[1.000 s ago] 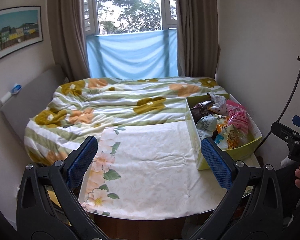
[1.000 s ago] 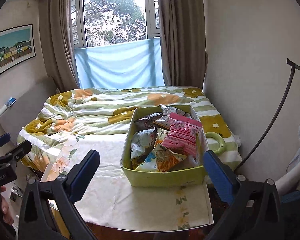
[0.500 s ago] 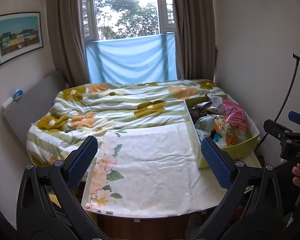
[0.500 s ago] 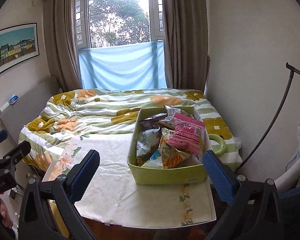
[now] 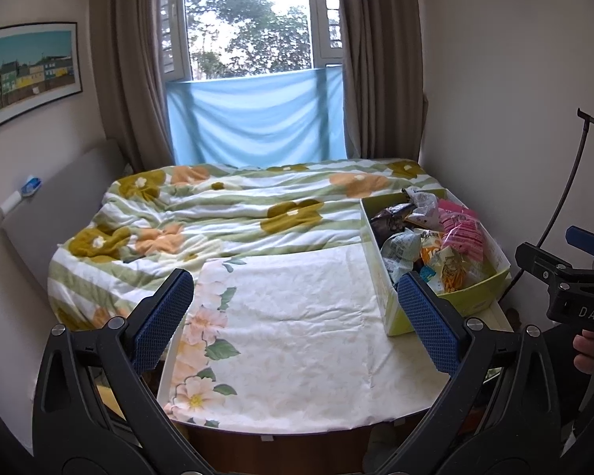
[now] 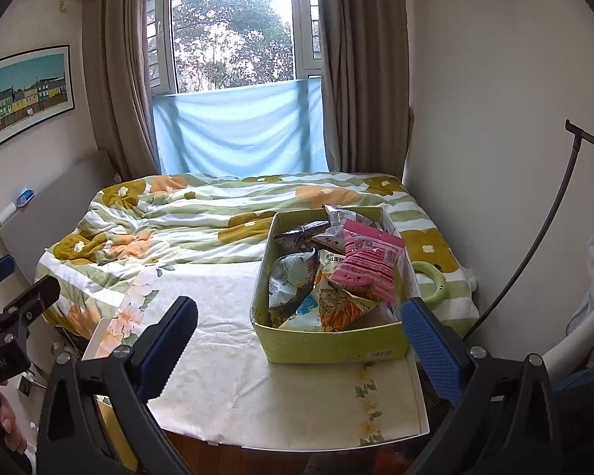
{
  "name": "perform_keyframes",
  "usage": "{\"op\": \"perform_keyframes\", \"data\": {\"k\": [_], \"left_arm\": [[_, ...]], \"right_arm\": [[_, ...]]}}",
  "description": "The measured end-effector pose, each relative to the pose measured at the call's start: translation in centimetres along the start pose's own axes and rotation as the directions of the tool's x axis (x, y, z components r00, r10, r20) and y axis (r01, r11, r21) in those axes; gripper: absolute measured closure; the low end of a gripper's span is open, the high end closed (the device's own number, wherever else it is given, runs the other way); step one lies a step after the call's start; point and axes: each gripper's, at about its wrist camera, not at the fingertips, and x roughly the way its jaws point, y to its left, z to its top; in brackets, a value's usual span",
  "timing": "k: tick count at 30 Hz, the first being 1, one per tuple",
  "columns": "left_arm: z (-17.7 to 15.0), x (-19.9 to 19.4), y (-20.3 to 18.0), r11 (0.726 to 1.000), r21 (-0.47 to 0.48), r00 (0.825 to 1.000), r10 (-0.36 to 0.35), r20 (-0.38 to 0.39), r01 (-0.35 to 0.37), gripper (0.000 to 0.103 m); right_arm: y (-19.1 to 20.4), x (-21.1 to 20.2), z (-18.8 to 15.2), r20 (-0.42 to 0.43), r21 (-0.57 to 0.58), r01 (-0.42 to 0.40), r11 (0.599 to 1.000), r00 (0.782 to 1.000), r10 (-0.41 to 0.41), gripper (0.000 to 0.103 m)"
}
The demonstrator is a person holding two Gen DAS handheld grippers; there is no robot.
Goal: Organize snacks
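Observation:
A yellow-green cardboard box (image 6: 328,342) full of snack bags stands on the right part of the table (image 6: 233,376), with a pink bag (image 6: 370,265) on top. It also shows at the right in the left wrist view (image 5: 394,308). My left gripper (image 5: 293,320) is open and empty, held above the table's near edge, left of the box. My right gripper (image 6: 297,336) is open and empty, held back from the box's near wall. Each gripper shows at the edge of the other's view.
The table has a white floral cloth (image 5: 289,316). Behind it is a bed with a flowered duvet (image 5: 225,213). A green ring (image 6: 429,279) lies on the bed right of the box. A black curved rod (image 6: 534,229) and the wall stand at the right.
Both grippers have drawn back and risen a little, so the table and box look smaller and farther. Jaws stay open. Nothing on the table moved.

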Motion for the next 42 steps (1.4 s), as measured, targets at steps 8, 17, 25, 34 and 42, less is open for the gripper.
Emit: {"op": "perform_keyframes", "data": {"k": [8,17,25,34,42], "left_arm": [[0.0,0.0,0.3,1.000,-0.014,1.000,-0.006,-0.002,0.006,0.001],[0.0,-0.2,0.2,1.000,-0.011,1.000,-0.003,0.013,0.003,0.001],[-0.4,-0.2,0.3,1.000,-0.016,1.000,0.002,0.020,-0.002,0.001],[-0.5,-0.4,0.5,1.000,-0.026,1.000,0.002,0.029,-0.002,0.001],[-0.5,-0.7,0.2,0.999,-0.024,0.999,-0.020,0.043,0.021,0.001]], "right_arm": [[0.1,0.2,-0.2,-0.006,0.001,-0.003,1.000,1.000,0.003,0.001],[0.3,0.2,-0.4,-0.006,0.008,-0.005,1.000,1.000,0.005,0.001],[0.6,0.2,-0.5,-0.007,0.008,0.002,1.000,1.000,-0.002,0.001],[0.7,0.1,-0.5,-0.007,0.007,0.003,1.000,1.000,-0.003,0.001],[1.4,-0.2,-0.4,0.000,0.019,0.003,1.000,1.000,-0.003,0.001]]}}
